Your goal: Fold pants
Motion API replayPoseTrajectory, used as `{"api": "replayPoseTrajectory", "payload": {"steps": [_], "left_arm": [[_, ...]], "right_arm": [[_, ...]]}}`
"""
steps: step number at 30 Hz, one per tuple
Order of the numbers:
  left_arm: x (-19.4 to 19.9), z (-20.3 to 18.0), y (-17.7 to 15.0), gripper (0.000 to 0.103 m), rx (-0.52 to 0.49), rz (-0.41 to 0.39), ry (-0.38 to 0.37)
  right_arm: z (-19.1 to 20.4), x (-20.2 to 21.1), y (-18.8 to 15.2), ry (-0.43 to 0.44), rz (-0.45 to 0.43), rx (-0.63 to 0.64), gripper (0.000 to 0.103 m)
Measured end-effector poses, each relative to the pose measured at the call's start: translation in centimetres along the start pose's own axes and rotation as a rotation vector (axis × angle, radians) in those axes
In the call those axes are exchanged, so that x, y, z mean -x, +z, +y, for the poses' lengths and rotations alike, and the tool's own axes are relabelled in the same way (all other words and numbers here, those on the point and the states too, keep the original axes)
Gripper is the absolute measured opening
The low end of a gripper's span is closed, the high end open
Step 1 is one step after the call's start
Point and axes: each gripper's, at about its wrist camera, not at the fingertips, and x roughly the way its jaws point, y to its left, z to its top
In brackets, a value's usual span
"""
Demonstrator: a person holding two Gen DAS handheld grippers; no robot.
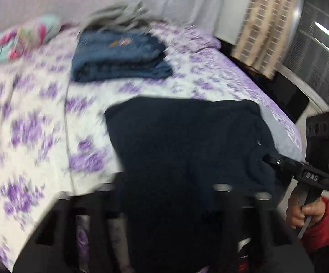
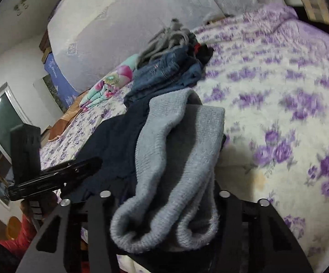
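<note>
Dark navy pants (image 1: 187,141) with a grey knit waistband (image 2: 175,159) lie at the near edge of the bed. My left gripper (image 1: 171,204) is shut on the navy cloth, which drapes over its fingers. My right gripper (image 2: 164,216) is shut on the grey waistband, which is bunched between its fingers. The right gripper also shows in the left wrist view (image 1: 271,159) at the pants' right edge. The left gripper shows in the right wrist view (image 2: 96,162) at the pants' left edge. The left wrist view is blurred.
A folded pile of blue jeans (image 1: 118,59) lies further back on the purple-flowered bedspread (image 1: 27,113), with grey cloth (image 1: 116,16) behind it and a colourful pillow (image 1: 25,36) at the left. A radiator-like unit (image 1: 317,52) stands at the bed's right.
</note>
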Motion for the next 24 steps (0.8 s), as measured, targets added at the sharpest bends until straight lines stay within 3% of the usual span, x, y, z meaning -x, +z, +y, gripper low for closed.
{"api": "replayPoseTrajectory", "payload": {"steps": [5,10,13,17,19,22,23,24], "left_arm": [[1.4,-0.2,4.5,0.023,-0.040,-0.072,0.037],[2.0,1.6,13.0,0.023,-0.060,-0.195,0.139],[1.3,3.3,18.3,0.023,-0.051,-0.235,0.228],[-0.9,6.6,23.5,0.024,-0.016,-0.236,0.321],[-3.5,9.0,25.3,0.027,0.024,-0.200,0.348],[-9.0,13.4,25.6,0.037,0.120,-0.097,0.364],[-11.6,15.2,24.8,0.050,0.167,-0.046,0.382],[-13.3,16.3,24.0,0.071,0.197,-0.020,0.387]], "right_arm": [[2.5,0.7,4.7,0.000,-0.063,0.113,0.044],[4.1,-1.5,13.3,0.006,-0.124,0.177,0.044],[4.2,-5.6,20.2,0.030,-0.128,0.168,0.044],[3.2,-11.6,26.3,0.060,-0.114,0.125,0.044],[1.7,-15.6,28.1,0.067,-0.078,0.081,0.044],[-1.3,-21.9,28.0,0.008,0.007,0.030,0.054],[-2.8,-24.2,27.3,-0.047,0.040,0.023,0.064],[-4.0,-25.3,26.6,-0.040,0.019,0.029,0.072]]}}
